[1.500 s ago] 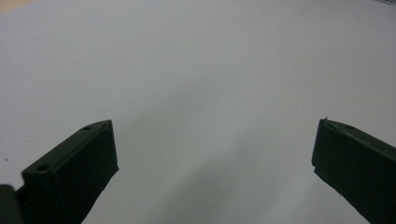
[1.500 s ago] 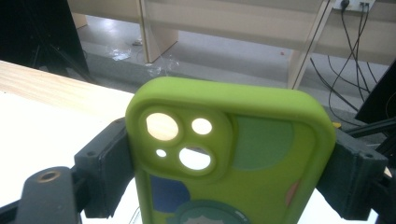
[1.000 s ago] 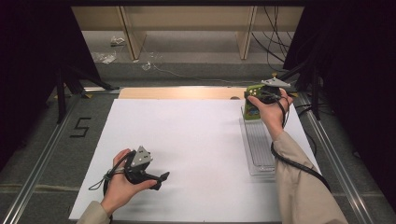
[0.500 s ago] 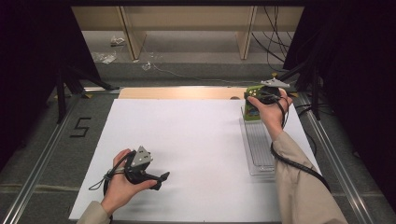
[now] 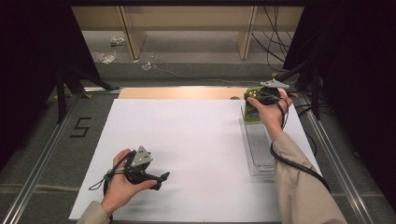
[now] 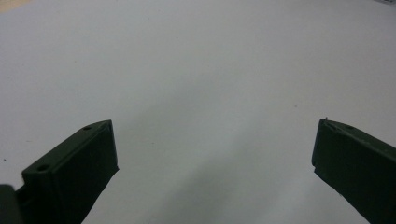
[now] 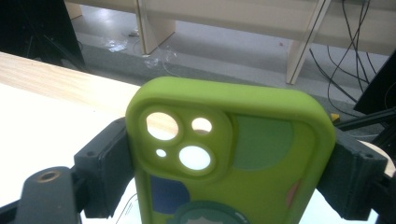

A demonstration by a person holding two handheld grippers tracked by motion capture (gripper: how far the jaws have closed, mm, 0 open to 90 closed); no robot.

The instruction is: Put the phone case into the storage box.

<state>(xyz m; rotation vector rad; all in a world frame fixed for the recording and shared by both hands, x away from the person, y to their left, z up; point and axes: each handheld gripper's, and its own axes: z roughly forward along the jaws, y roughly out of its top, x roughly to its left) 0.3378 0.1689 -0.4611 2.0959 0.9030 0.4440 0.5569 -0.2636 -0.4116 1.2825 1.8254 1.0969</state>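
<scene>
**Phone case held over the far end of a clear tray**

Phone case [image 7: 233,154] is the thing in play, and it is at the far right of the table, but I go from near to far.

Nearest, at the left, the left gripper [image 5: 159,179] rests low over the white sheet [image 5: 187,140] in the person's left hand [image 5: 119,184]. Its jaws stand wide apart with nothing between them, and the left gripper view has just blank sheet ahead. I think this hand only waits, kept out of the way.

Farther, at the right side of the sheet, a clear tray [image 5: 259,147] lies lengthwise, with a ribbed bottom. Its near part looks empty.

At the far end of this tray, the right gripper [image 5: 261,99] is clenched on the green silicone case. In the right gripper view the jaws press on its two long edges, camera holes up and the back with a cartoon print facing the camera. Gripping by the edges probably keeps the soft case from folding. Whether the case touches the tray, I cannot tell.

Beyond the table are wooden shelf legs [image 5: 131,35] and cables [image 5: 275,42] on the floor.
</scene>
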